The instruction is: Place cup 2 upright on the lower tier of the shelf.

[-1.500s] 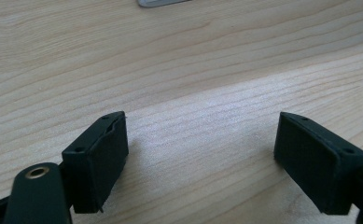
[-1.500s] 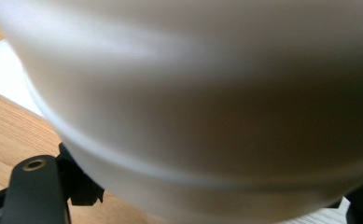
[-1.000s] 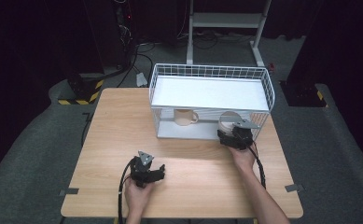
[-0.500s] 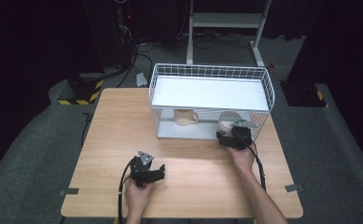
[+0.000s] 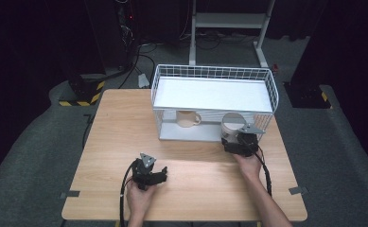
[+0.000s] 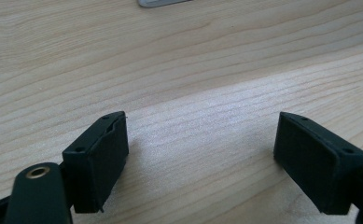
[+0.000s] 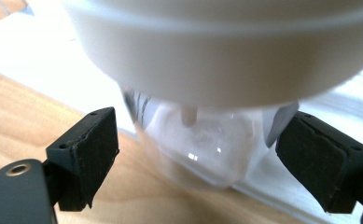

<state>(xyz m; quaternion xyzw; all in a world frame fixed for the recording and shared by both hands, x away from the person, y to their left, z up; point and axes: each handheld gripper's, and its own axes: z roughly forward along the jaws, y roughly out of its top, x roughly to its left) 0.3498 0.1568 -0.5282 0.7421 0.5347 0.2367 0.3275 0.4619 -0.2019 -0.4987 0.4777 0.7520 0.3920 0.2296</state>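
Cup [image 7: 207,70] sits between right claw's [image 7: 195,161] open jaws.

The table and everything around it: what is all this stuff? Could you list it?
Table: one, light wood, centre.
Wire rack: one, white, two-tier, far half of table.
Mug: one, beige, lower tier, left.
Cup: one, white with a clear base, lower tier, right, between the right gripper's jaws.
Metal frame: one, white, on the floor behind.
Left gripper: one, black, open over bare wood, near edge.
Right gripper: one, black, jaws just opening, pads off the cup.
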